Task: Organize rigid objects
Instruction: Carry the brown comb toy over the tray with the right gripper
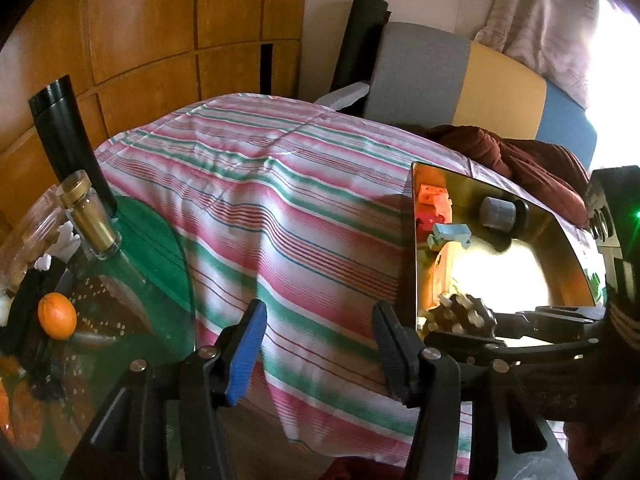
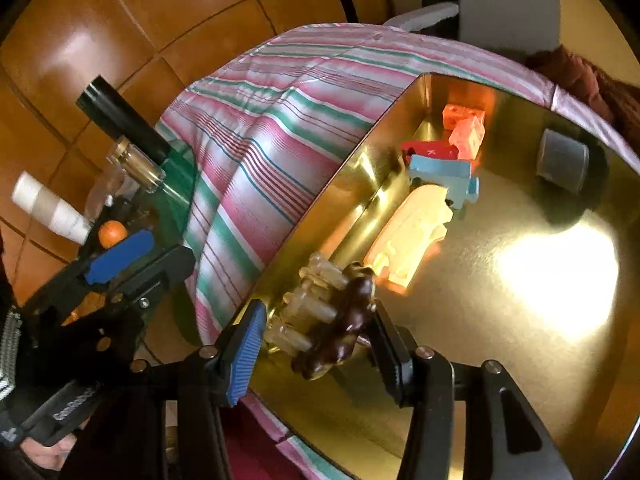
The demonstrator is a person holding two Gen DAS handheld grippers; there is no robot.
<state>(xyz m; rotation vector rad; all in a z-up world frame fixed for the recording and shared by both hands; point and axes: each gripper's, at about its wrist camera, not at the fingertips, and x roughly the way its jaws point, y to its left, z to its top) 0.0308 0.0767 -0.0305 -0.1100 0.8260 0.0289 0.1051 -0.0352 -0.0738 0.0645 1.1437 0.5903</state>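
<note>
A shiny gold tray (image 2: 520,320) lies on the striped cloth (image 1: 280,200); it also shows in the left wrist view (image 1: 540,240). In it lie orange blocks (image 2: 466,128), a red piece (image 2: 430,148), a light blue piece (image 2: 444,174), a cream piece (image 2: 412,232) and a grey cylinder (image 2: 562,160). A dark brown piece with pale pegs (image 2: 340,320) lies at the tray's near left wall. My right gripper (image 2: 320,344) is open with its jaws on either side of the brown piece. My left gripper (image 1: 316,340) is open and empty above the cloth.
A green glass table (image 1: 152,248) at the left holds a tall black flask (image 1: 66,140), a gold-capped glass jar (image 1: 90,216) and an orange (image 1: 57,316). A dark red cloth (image 1: 520,160) and a chair (image 1: 420,72) are behind the tray. Wooden panels (image 1: 160,40) form the back.
</note>
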